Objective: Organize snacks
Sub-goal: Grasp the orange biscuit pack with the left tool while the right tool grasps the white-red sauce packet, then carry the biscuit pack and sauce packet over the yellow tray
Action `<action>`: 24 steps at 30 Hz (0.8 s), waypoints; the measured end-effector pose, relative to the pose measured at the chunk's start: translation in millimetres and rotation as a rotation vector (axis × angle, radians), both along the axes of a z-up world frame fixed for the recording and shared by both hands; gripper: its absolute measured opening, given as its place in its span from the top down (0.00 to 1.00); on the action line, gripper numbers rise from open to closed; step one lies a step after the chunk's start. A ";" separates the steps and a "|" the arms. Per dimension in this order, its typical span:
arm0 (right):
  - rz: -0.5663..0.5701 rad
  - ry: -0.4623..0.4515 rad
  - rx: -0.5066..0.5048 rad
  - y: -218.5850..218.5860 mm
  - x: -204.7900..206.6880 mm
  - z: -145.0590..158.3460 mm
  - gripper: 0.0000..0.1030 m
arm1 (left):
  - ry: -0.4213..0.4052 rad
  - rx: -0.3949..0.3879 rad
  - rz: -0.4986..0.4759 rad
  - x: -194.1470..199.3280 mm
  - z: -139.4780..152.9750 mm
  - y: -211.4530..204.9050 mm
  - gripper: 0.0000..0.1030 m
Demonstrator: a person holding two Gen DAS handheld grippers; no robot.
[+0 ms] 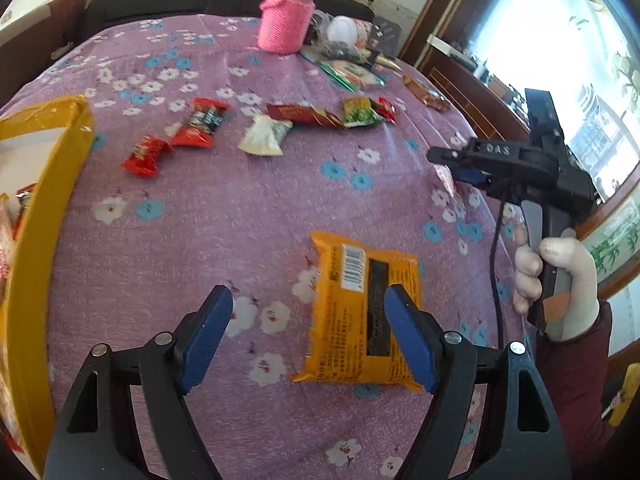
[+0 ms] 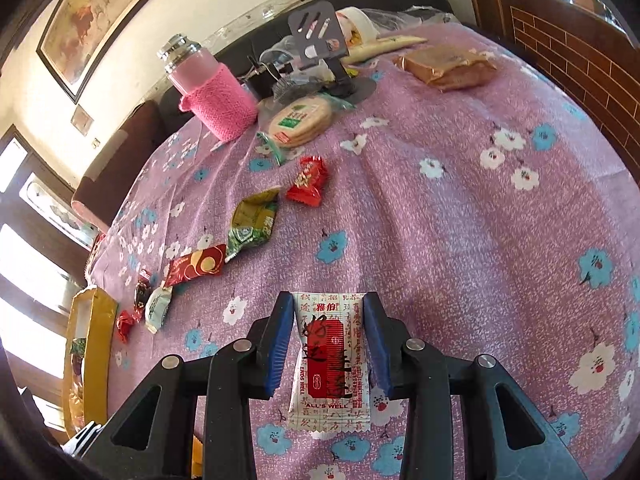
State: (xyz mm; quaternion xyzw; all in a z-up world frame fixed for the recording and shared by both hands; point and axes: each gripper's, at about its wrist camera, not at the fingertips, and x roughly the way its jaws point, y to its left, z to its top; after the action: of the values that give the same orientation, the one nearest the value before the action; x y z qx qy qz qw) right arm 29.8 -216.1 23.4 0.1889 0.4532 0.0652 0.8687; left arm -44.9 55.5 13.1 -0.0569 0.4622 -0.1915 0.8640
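Home living room. Table under a purple floral cloth [image 2: 460, 240], dark sofa [image 1: 160, 0] right behind it against the wall. Framed painting [image 2: 92, 12] hangs above, window [image 1: 560, 40] with wood trim lets in daylight. Personal clutter on the table: pink bottle in a knitted sleeve [image 2: 212, 92], loose wrapped snacks [image 1: 200, 120], yellow box [image 1: 44, 200].

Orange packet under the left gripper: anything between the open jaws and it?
Nothing visible. The orange packet lies flat on the floral cloth below the left gripper, nearer its right finger, with no other snack over it or beside it.
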 end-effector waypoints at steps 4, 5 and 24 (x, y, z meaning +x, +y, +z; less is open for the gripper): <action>0.004 0.004 -0.007 2.8 0.2 -2.4 0.64 | -0.004 0.029 -0.052 -4.6 -4.9 -21.8 0.24; 0.004 0.005 -0.007 2.6 0.1 -2.9 0.64 | -0.011 0.042 -0.071 -6.3 -5.6 -28.7 0.24; 0.069 -0.090 0.059 15.4 -10.7 12.4 0.64 | -0.158 0.174 -0.011 -15.2 21.2 -24.6 0.32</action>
State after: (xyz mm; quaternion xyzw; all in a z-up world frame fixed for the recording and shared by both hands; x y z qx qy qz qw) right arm 19.0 -200.7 35.9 0.1956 0.4180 0.1169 0.8794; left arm -60.1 30.9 34.3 0.0359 0.4080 -0.1594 0.8982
